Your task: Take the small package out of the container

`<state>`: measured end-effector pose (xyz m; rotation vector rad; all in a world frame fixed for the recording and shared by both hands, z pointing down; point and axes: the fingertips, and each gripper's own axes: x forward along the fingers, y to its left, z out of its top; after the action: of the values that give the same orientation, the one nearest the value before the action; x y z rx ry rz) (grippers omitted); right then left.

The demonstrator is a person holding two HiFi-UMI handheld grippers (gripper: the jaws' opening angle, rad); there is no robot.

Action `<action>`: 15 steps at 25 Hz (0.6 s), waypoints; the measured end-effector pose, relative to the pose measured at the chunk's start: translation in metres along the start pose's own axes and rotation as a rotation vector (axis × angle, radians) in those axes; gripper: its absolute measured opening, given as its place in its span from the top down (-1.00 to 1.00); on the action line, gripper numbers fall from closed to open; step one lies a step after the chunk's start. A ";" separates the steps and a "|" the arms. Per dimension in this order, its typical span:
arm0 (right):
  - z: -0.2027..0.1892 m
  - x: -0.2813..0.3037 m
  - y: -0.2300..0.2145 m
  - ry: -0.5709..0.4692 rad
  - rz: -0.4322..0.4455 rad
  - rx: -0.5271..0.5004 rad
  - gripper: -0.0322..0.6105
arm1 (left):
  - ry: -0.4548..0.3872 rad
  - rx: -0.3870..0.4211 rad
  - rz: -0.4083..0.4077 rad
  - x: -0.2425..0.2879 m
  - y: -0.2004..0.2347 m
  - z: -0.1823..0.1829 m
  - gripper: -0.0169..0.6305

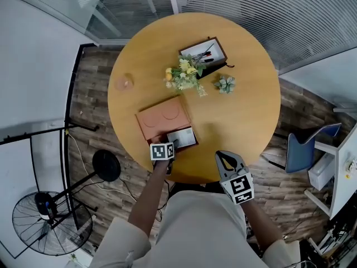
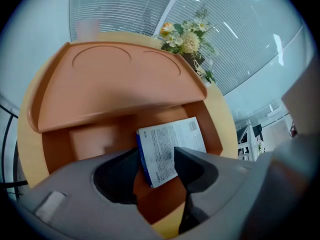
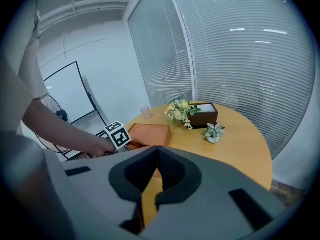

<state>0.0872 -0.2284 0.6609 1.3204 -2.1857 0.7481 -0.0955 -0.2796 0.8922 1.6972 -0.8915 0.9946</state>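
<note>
The left gripper [image 2: 156, 160] reaches into the near right part of the orange container [image 1: 162, 116]. Its jaws stand partly apart astride the near end of the small package [image 2: 172, 134]. The right pad hides one corner, so a firm grip cannot be confirmed. The right gripper [image 3: 156, 156] is closed and empty at the near table [image 1: 245, 110] edge.

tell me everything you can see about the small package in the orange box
The small package is a flat white rectangle covered in fine dark print, with a barcode-like patch at one corner and a blue band down one long edge. It looks like thin card. It lies inside the open orange container. The left gripper holds its jaws apart around the package's near end, one jaw overlapping it.
</note>
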 end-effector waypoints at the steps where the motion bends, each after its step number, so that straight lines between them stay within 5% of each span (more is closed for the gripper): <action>1: -0.001 -0.001 -0.001 -0.001 0.000 -0.002 0.89 | 0.002 0.007 -0.007 0.000 -0.005 -0.001 0.27; 8: 0.001 -0.011 -0.004 -0.017 0.011 -0.023 0.89 | -0.030 0.008 0.002 -0.009 -0.013 -0.003 0.27; 15: 0.005 -0.020 -0.002 -0.030 0.038 -0.058 0.89 | -0.146 0.044 0.033 -0.047 -0.034 0.011 0.27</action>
<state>0.0964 -0.2197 0.6447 1.2730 -2.2445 0.6782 -0.0820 -0.2742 0.8349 1.8155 -1.0019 0.9266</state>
